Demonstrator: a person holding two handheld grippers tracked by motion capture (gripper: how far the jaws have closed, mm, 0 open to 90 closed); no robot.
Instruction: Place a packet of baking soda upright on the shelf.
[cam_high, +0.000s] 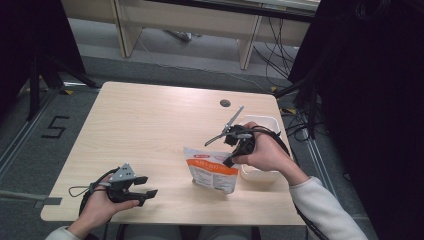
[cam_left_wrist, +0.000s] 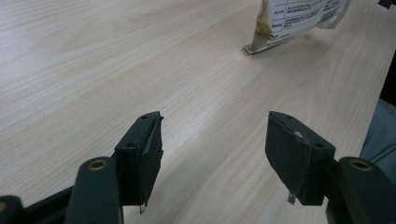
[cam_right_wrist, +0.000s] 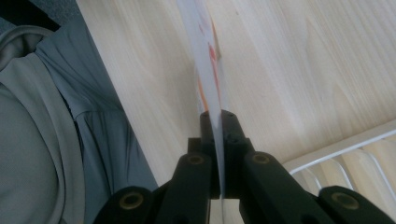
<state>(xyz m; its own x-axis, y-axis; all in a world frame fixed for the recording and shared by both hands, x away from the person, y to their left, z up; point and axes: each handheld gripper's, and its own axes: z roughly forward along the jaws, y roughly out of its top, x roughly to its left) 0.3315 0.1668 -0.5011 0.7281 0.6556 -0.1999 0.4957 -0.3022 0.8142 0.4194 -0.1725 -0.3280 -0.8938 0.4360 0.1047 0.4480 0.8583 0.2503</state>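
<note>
An orange-and-white printed pouch (cam_high: 212, 171) stands upright near the table's front right, held by its top right corner. My right gripper (cam_high: 230, 161) is shut on that corner, and in the right gripper view the two jaws clamp the pouch's thin edge (cam_right_wrist: 208, 60) between them at the right gripper (cam_right_wrist: 218, 125). My left gripper (cam_high: 143, 187) rests low at the front left, far from the pouch, open with nothing between its pads (cam_left_wrist: 144, 149). The left gripper view has the pouch's lower corner (cam_left_wrist: 261, 39) at or just above the wood.
A white slatted basket (cam_high: 270, 121) stands at the table's right edge, just behind my right hand, and its rim (cam_right_wrist: 336, 147) lies close beside the jaws. A round cable hole (cam_high: 225, 103) sits at the back of the light wooden table (cam_high: 150, 125). The person's grey clothing (cam_right_wrist: 56, 130) is at the front edge.
</note>
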